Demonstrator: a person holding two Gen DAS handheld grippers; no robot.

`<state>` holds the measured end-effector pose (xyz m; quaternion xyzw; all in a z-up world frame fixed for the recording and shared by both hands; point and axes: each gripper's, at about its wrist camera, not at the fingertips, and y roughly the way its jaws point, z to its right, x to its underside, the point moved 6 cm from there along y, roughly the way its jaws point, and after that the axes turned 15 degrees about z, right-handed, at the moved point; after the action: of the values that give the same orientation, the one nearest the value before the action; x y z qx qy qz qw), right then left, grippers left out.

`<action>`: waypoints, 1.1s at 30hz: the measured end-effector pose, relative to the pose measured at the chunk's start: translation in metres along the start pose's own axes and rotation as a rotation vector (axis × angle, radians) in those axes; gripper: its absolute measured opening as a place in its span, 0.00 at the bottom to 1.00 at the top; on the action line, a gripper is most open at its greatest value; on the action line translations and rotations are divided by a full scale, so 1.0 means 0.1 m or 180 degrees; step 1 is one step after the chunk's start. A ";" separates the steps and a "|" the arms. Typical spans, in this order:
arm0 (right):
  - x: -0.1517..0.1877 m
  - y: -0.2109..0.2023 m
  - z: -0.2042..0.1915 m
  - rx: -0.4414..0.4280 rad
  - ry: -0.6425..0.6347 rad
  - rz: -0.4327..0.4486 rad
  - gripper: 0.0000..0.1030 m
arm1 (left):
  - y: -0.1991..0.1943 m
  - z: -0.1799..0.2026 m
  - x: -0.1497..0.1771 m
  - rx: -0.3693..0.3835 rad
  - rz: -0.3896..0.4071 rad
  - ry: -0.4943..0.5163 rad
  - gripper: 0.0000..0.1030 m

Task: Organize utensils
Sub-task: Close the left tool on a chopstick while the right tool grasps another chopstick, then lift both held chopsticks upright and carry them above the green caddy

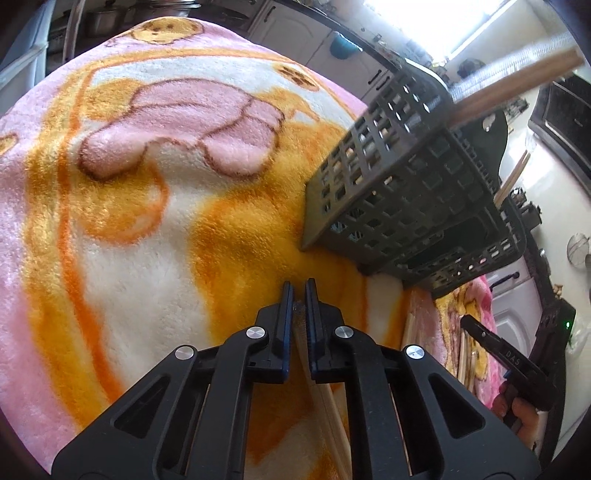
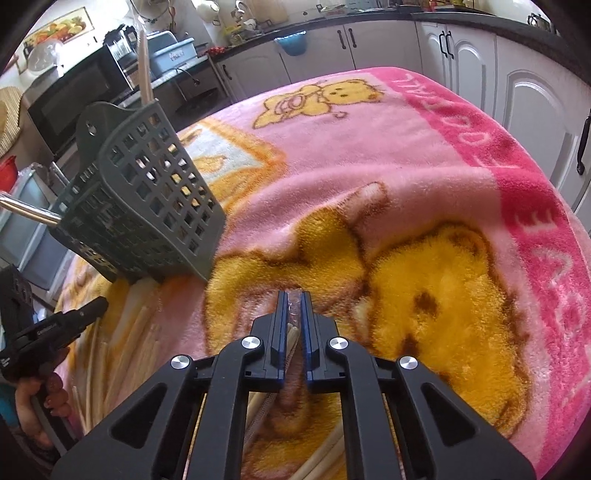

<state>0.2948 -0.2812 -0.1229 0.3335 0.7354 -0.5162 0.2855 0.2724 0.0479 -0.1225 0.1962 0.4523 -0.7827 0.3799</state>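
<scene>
One fleece cartoon-bear blanket (image 2: 424, 155) covers the table. Grey slotted utensil caddy (image 2: 147, 206) stands on it, wooden chopsticks (image 2: 144, 74) sticking out. Left gripper (image 1: 299, 291) clamped on a wrapped chopstick pack (image 1: 300, 332); right gripper (image 2: 294, 301) clamped on a clear-wrapped chopstick bundle (image 2: 293, 332), more chopsticks loose beside the caddy

A fleecy pink and orange bear-print blanket (image 2: 424, 155) covers the near surface, with white kitchen cabinets (image 2: 461, 51) under a dark countertop (image 2: 369, 17) along the far wall, a black microwave (image 2: 70, 92) at far left, and bright daylight from a window (image 1: 436, 18)
</scene>
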 end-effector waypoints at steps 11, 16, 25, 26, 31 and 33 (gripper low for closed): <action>-0.24 -0.43 -0.43 -0.0324 -0.0208 0.0416 0.06 | -0.57 0.00 -0.33 -0.0001 0.0574 -0.0023 0.03; -0.34 -0.68 -0.70 -0.0425 -0.0459 0.0675 0.07 | -0.88 0.19 -0.45 0.0087 0.0851 0.0080 0.03; -0.47 -1.06 -0.99 -0.0537 -0.0724 0.1026 0.06 | -1.14 0.60 -0.53 0.0266 0.1109 0.0289 0.03; -0.48 -1.08 -1.01 -0.0537 -0.0740 0.1046 0.06 | -1.16 0.63 -0.53 0.0285 0.1126 0.0306 0.03; -0.52 -1.19 -1.06 -0.0573 -0.0746 0.1137 0.06 | -1.28 0.80 -0.55 0.0378 0.1209 0.0392 0.03; -0.53 -1.22 -1.07 -0.0593 -0.0734 0.1160 0.06 | -1.31 0.87 -0.56 0.0418 0.1227 0.0424 0.03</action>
<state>0.2241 -0.2199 0.0195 0.3718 0.6700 -0.4207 0.4856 0.2103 0.0366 0.0318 0.3547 0.3786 -0.7087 0.4782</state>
